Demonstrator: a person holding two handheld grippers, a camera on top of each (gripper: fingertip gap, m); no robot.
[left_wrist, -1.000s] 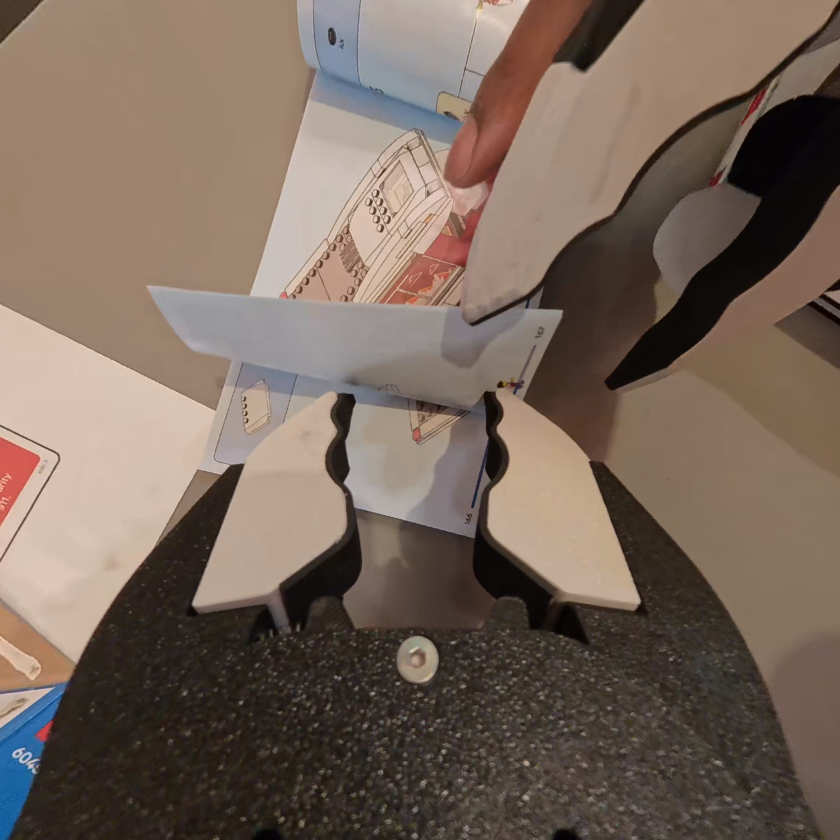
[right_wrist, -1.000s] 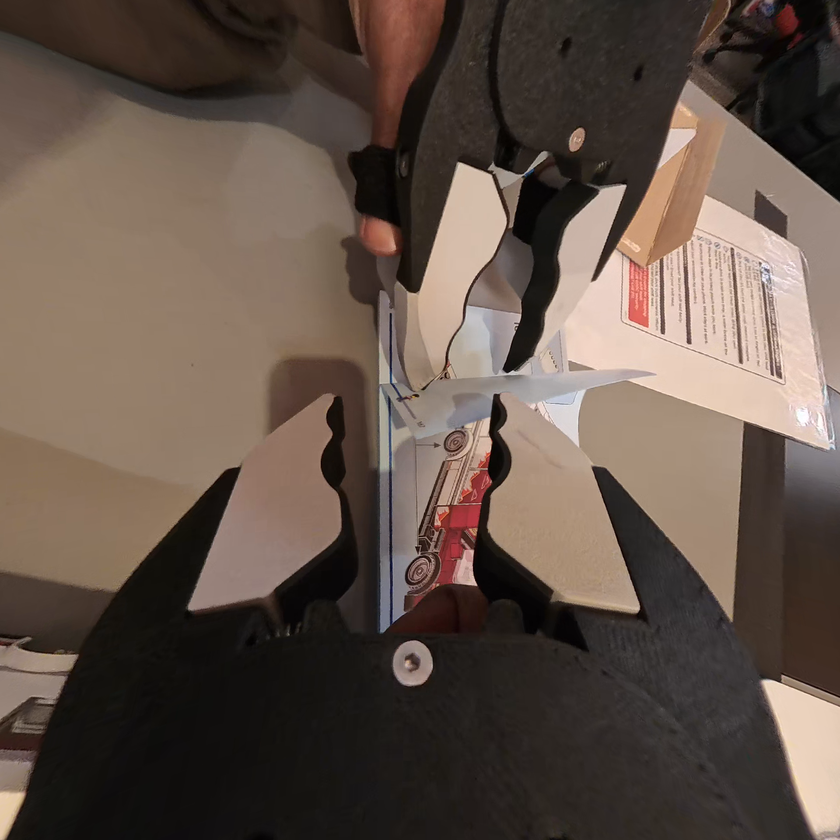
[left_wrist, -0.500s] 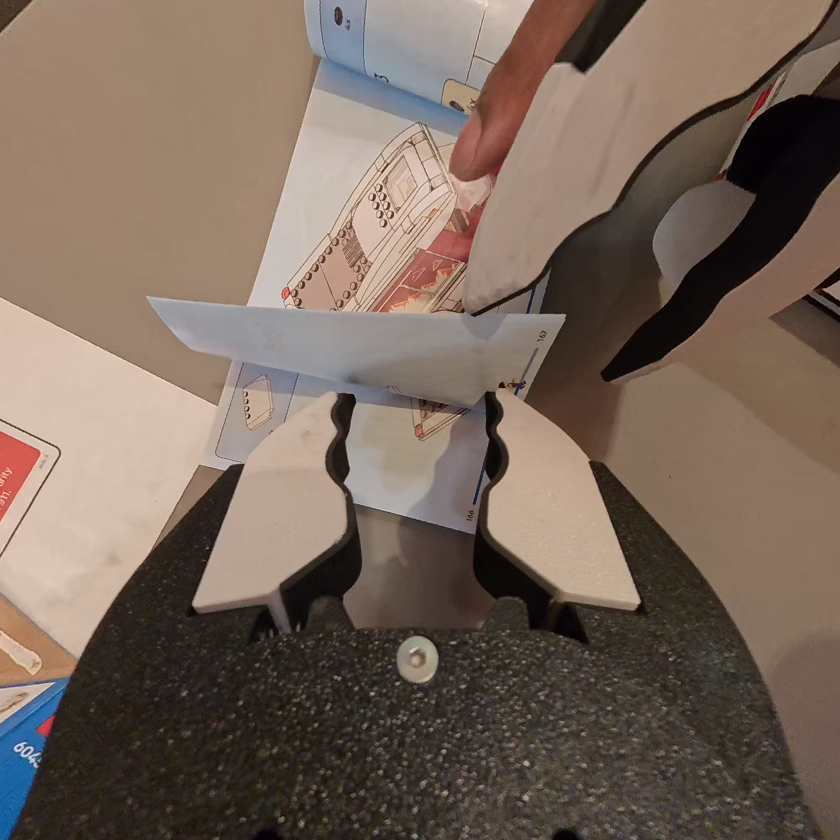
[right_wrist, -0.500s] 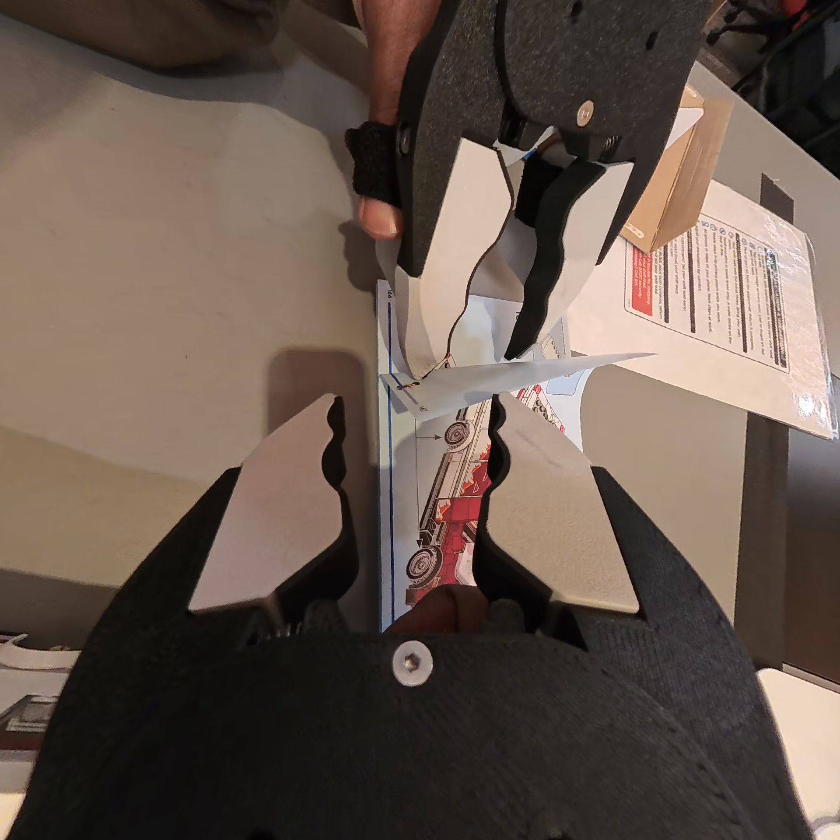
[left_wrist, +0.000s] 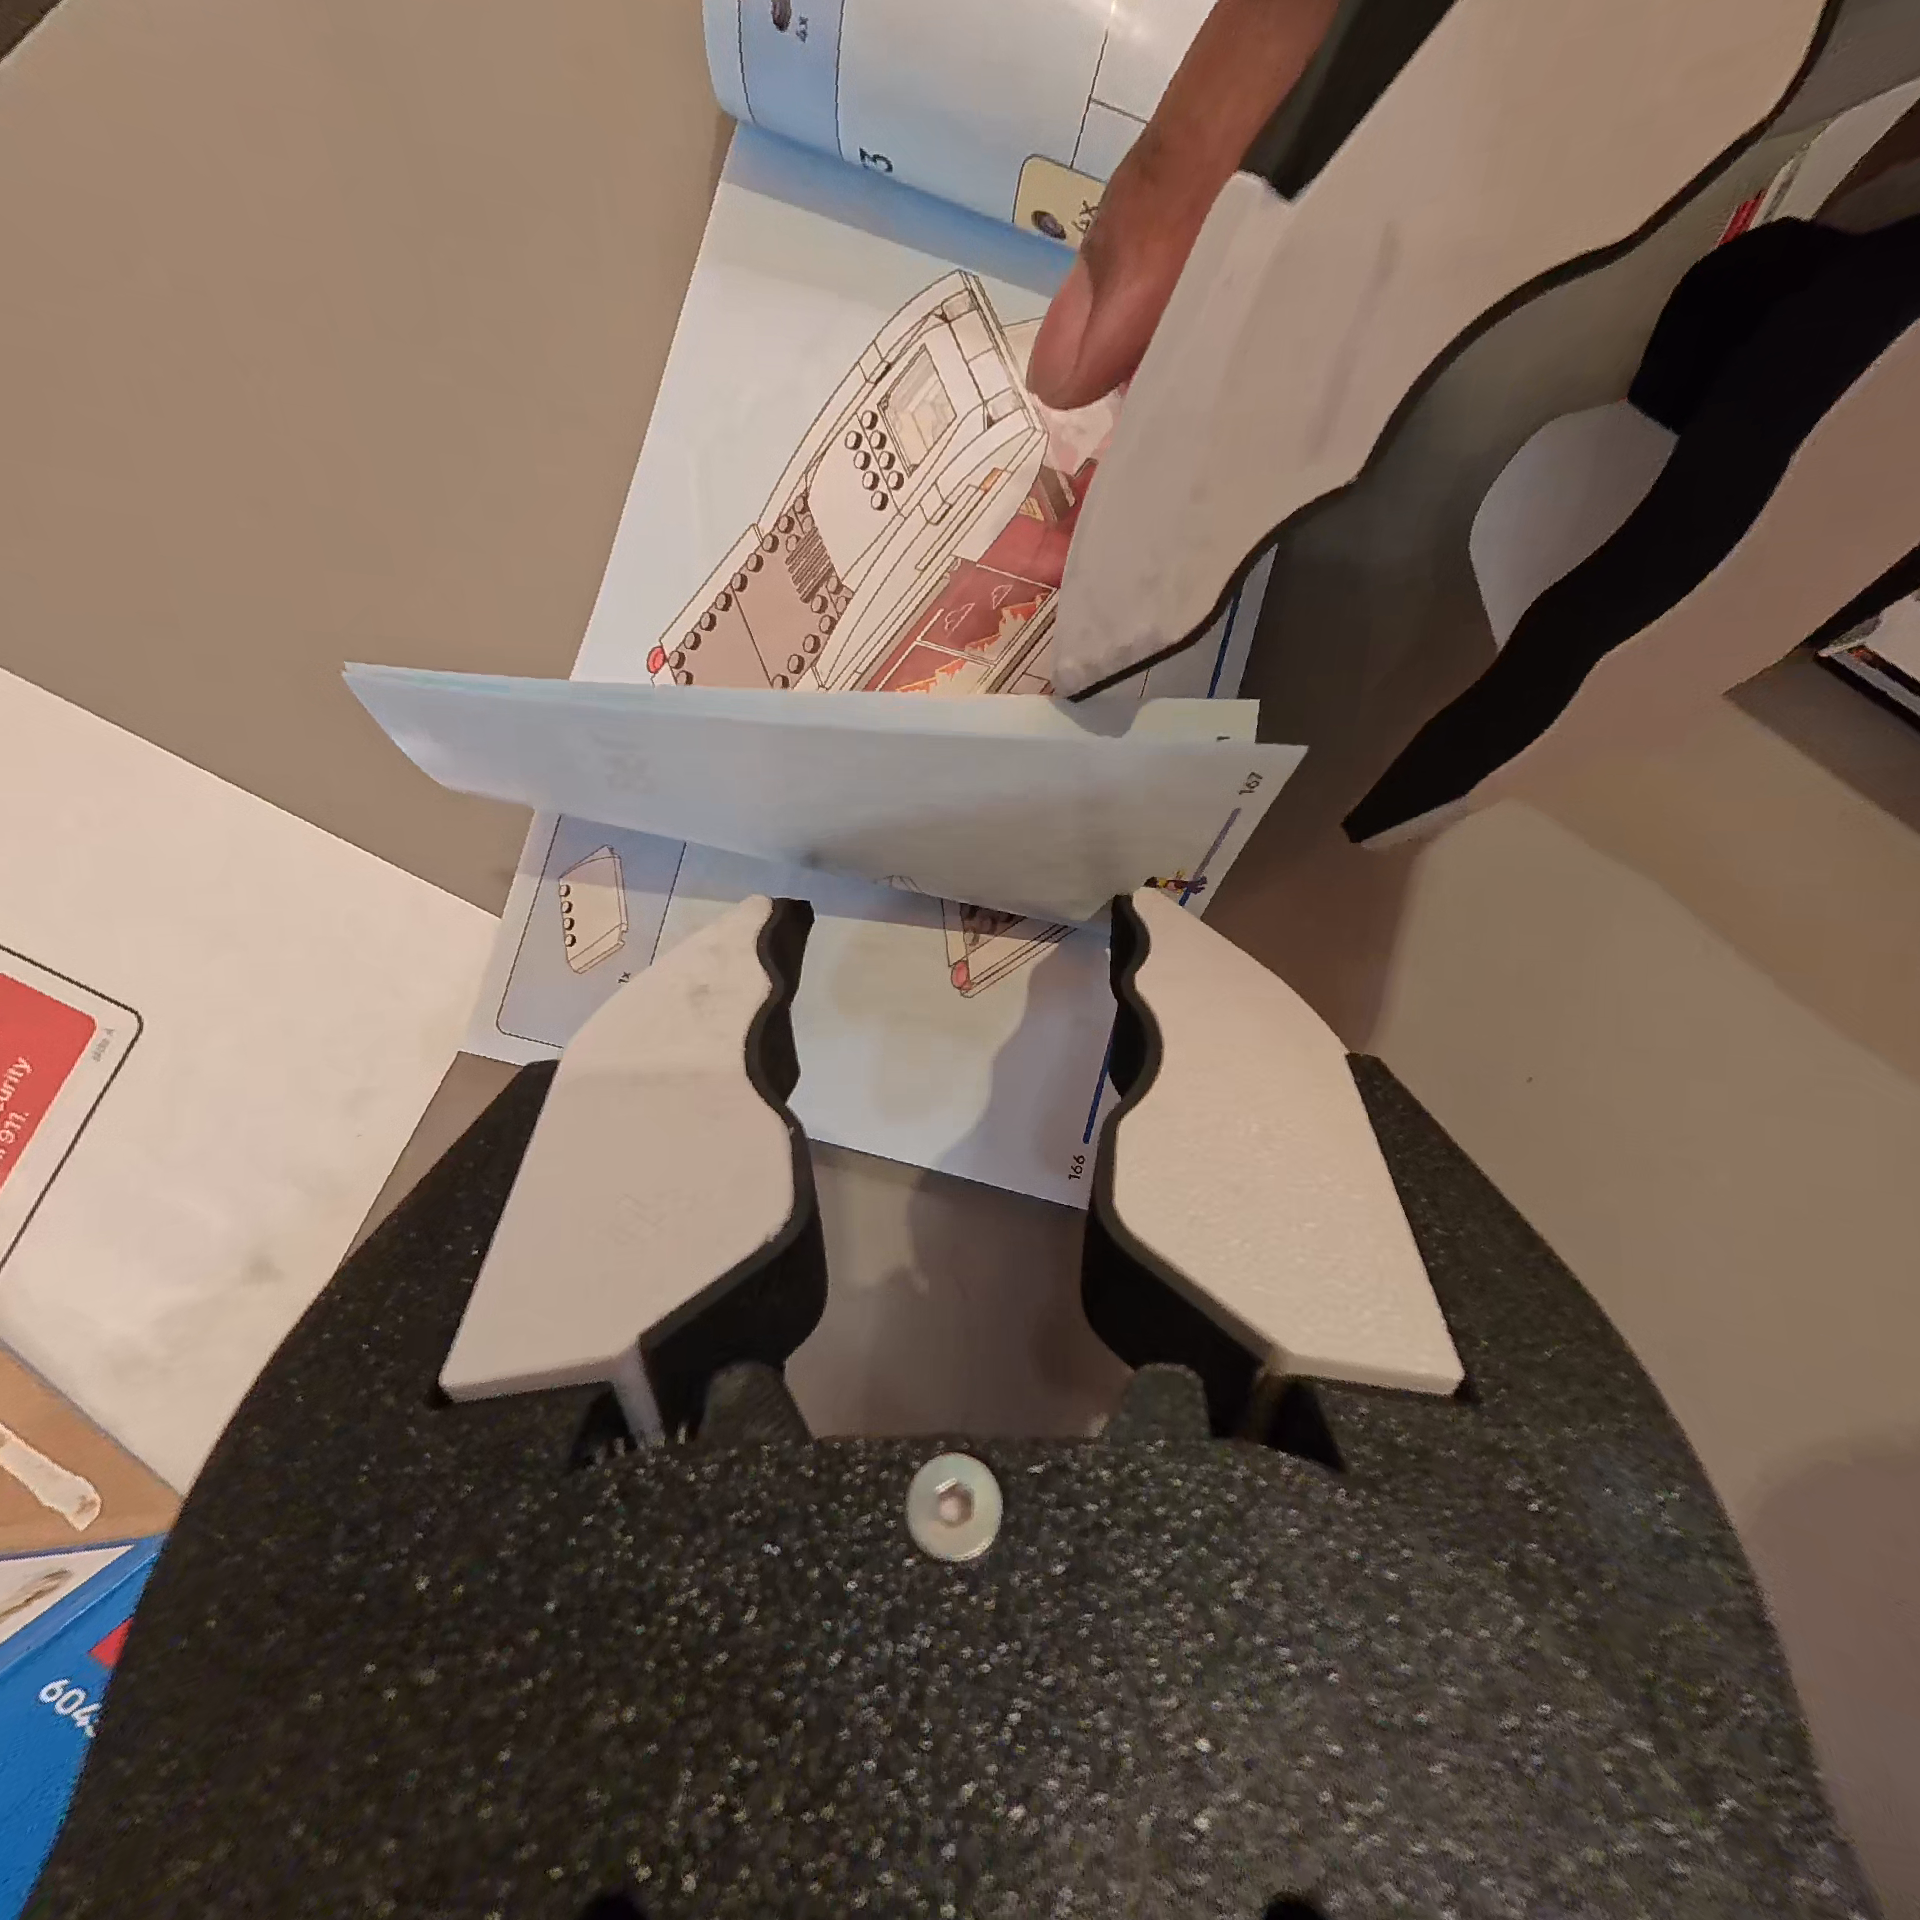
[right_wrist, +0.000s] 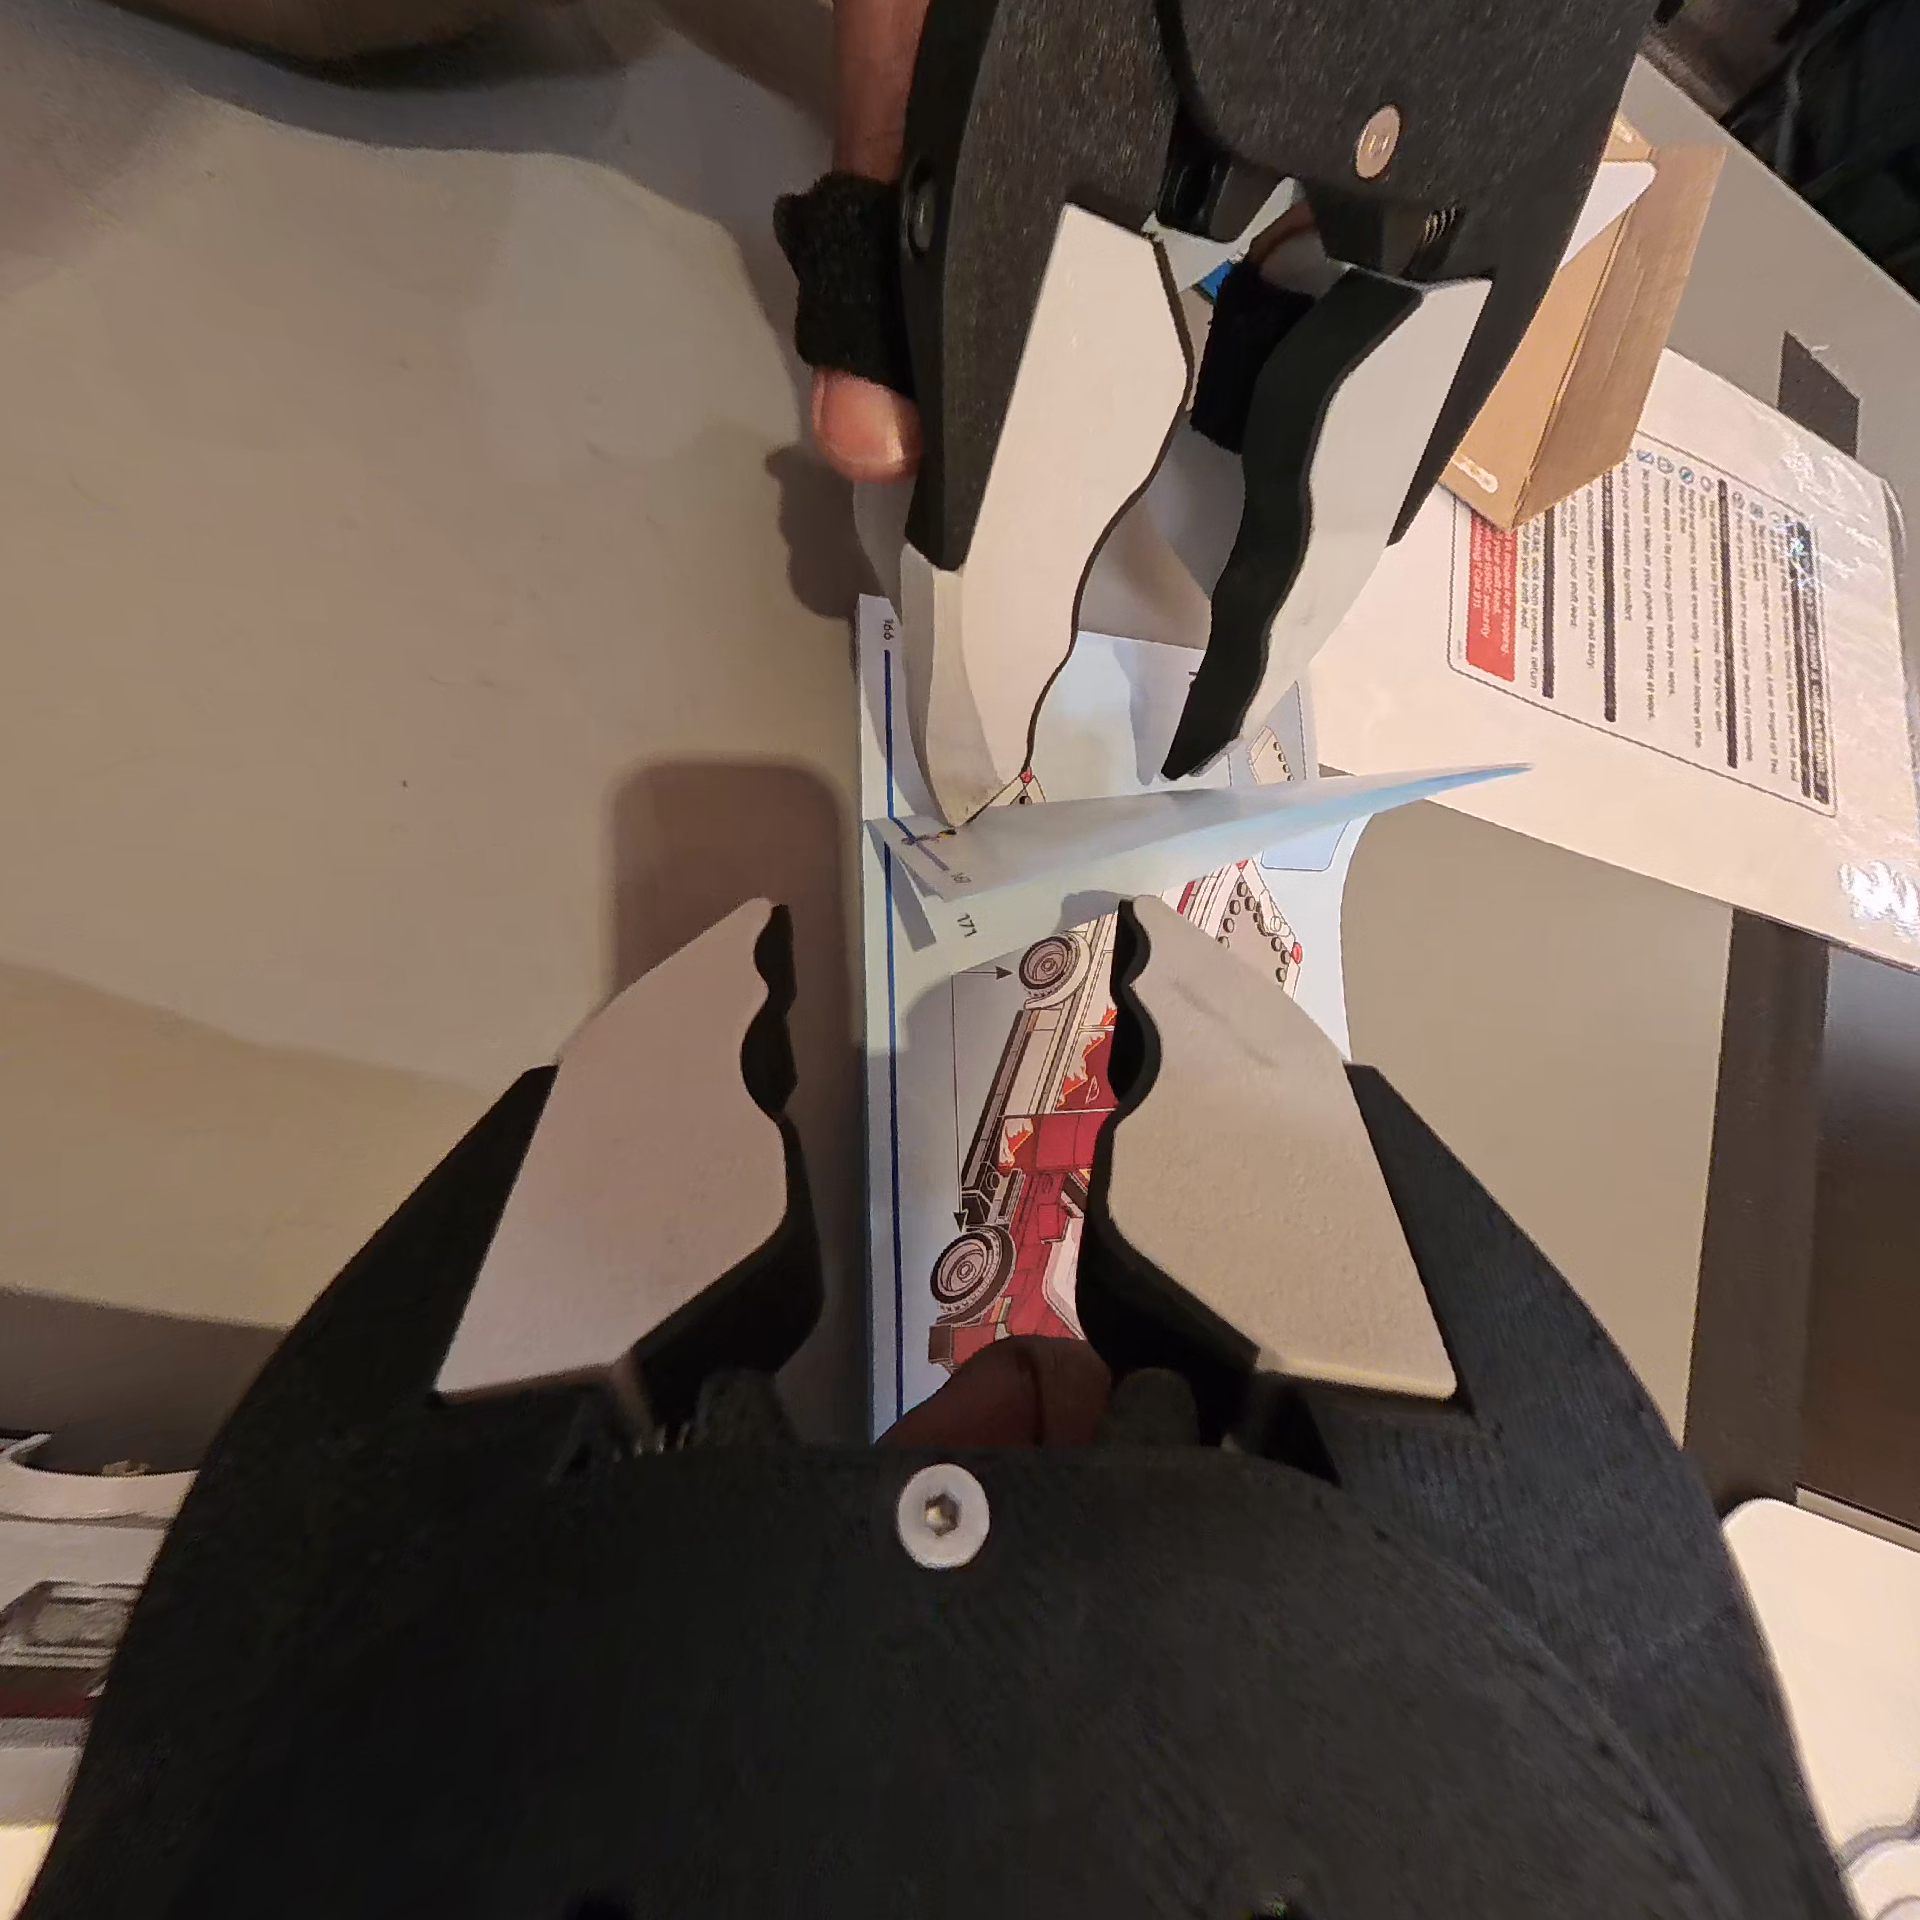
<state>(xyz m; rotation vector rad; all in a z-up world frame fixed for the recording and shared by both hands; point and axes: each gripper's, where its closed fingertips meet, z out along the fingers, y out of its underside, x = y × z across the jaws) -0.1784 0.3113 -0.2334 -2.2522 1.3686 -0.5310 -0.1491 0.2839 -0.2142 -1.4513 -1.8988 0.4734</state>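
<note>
Fingers of my left gripper stand wide, nothing between them, just short of the raised pages of an instruction booklet lying open on the table. My right gripper is equally wide and bare, one fingertip touching those pages. A bare fingertip presses the booklet; beyond it the far page is cut off.

- instruction booklet lies open on the table, a few pages lifted partway over it
- left gripper and right gripper face each other across those pages, jaws apart
- laminated sheet lies beyond the booklet, cardboard box on its far end
- another box sits near the table's edge, beside the left gripper
</note>
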